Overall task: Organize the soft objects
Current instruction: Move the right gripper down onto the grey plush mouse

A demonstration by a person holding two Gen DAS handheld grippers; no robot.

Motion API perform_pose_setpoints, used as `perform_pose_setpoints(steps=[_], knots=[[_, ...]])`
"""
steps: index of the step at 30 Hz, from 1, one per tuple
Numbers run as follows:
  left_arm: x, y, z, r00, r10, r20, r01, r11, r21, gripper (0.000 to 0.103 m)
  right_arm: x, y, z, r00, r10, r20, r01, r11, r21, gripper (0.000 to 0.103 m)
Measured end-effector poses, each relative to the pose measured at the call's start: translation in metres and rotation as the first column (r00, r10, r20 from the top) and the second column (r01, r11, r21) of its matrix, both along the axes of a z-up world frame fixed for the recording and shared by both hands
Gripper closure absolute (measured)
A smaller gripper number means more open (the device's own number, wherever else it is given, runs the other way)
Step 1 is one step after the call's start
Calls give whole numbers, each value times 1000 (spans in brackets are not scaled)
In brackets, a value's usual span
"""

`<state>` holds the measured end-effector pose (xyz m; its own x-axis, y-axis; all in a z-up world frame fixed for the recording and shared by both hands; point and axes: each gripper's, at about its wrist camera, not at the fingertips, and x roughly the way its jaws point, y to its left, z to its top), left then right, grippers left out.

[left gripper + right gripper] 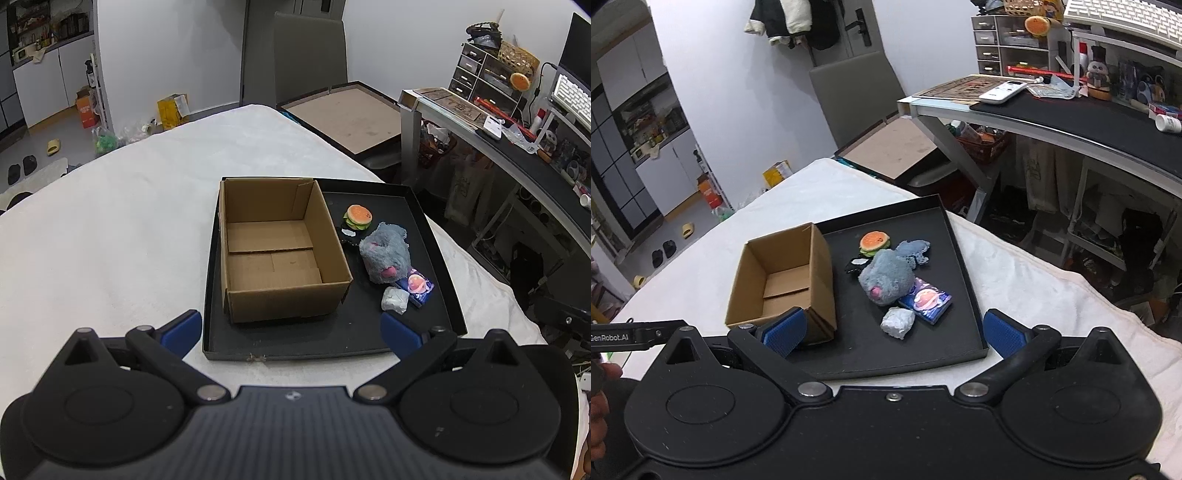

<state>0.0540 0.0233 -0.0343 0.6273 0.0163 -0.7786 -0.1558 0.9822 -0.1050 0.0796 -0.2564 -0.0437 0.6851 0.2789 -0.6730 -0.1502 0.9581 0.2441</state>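
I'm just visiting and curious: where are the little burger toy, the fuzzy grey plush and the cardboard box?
burger toy (357, 213): left wrist view, on its orange bun.
grey plush (886, 277): right wrist view, mid-body fur.
cardboard box (284, 300): left wrist view, near outer wall.

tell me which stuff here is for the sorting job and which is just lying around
For the job: cardboard box, grey plush, burger toy, crumpled white wad, black tray.

Just lying about: remote control, keyboard, yellow slipper, drawer organiser.
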Motion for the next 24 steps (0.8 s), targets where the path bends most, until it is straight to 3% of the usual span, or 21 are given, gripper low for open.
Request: perform_pose_setpoints(steps=[24], knots=[[56,28,-48,997,78,-27,-79,996,-43,3,52,8,-40,999,-3,-54,3,1000,5,0]])
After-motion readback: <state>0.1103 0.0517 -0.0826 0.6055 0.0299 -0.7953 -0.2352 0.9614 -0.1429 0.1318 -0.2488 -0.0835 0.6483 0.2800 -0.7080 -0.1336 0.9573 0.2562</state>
